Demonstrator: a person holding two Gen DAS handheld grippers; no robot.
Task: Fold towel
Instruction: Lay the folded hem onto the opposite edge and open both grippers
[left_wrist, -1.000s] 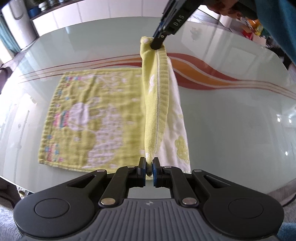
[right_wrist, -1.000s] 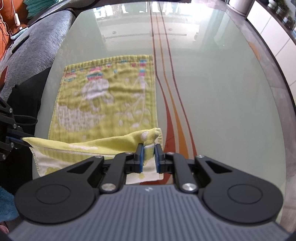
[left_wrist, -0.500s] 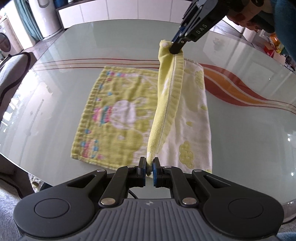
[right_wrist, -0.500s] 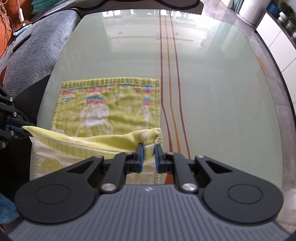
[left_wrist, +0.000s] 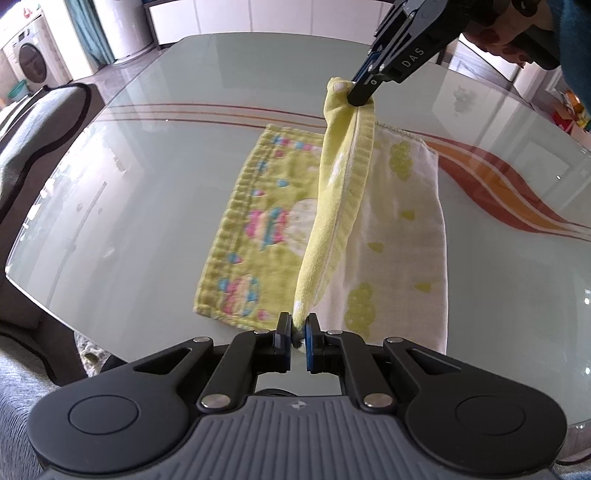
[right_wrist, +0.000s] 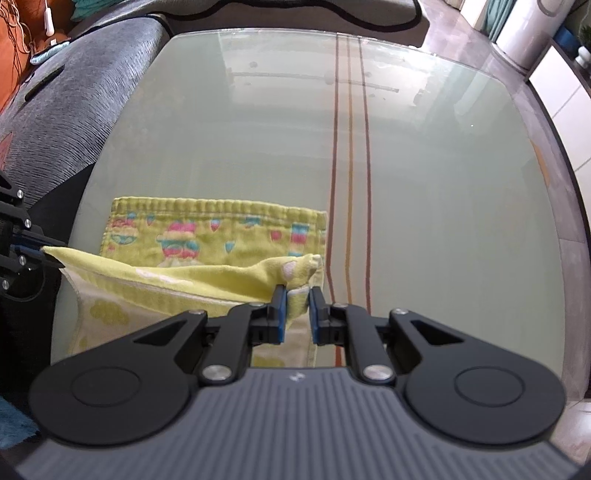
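On the pale green glass counter (left_wrist: 155, 206) lies the yellow cartoon-print cotton towel (left_wrist: 258, 229), one edge lifted above its flat half. Nearest, the left claw (left_wrist: 298, 334) pinches one corner of that edge; farther along it, the right claw (right_wrist: 295, 308) clamps the other corner.

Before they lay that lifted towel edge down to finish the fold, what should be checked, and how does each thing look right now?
1. Left tool pinching a towel corner: ok.
2. Right tool pinching the other corner: ok.
3. Lifted edge taut between both tools: ok, sagging slightly.
4. Far edge flat on the glass table: ok.
5. Held edge level with the far edge: not ok, not there yet.
6. Underlayer free of wrinkles: cannot tell.
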